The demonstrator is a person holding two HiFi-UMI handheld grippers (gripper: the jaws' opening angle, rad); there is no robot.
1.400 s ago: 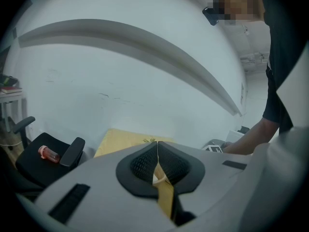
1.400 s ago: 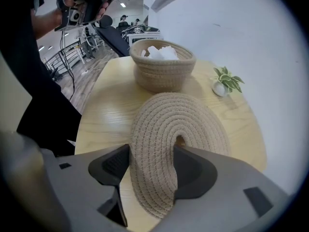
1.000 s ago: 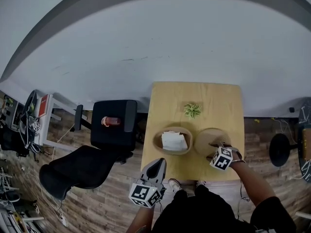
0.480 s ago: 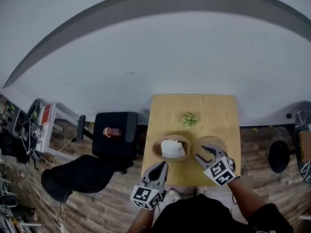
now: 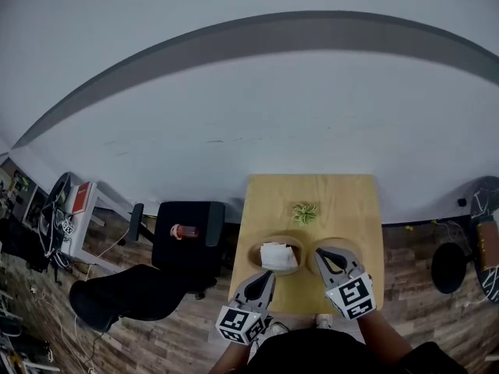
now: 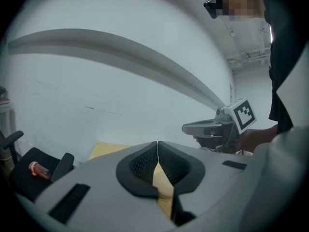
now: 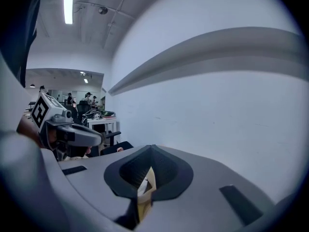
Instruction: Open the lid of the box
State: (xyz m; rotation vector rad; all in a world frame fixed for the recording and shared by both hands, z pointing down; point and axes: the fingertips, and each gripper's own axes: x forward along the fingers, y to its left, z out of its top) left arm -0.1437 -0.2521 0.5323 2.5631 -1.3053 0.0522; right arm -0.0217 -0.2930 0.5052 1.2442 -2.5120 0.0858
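The round wooden box (image 5: 254, 249) is sitting lidless on the small table (image 5: 343, 201), mouth facing straight up, so there's no real long axis. The lid (image 5: 343, 245) is lying flat just beside it on the right. The left gripper (image 5: 265, 275) and right gripper (image 5: 321, 252) are hovering above with jaws together and empty, the right's just having been closing.

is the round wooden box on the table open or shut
Open: the round wooden box is uncovered, white paper shows inside, and its round wooden lid lies beside it.
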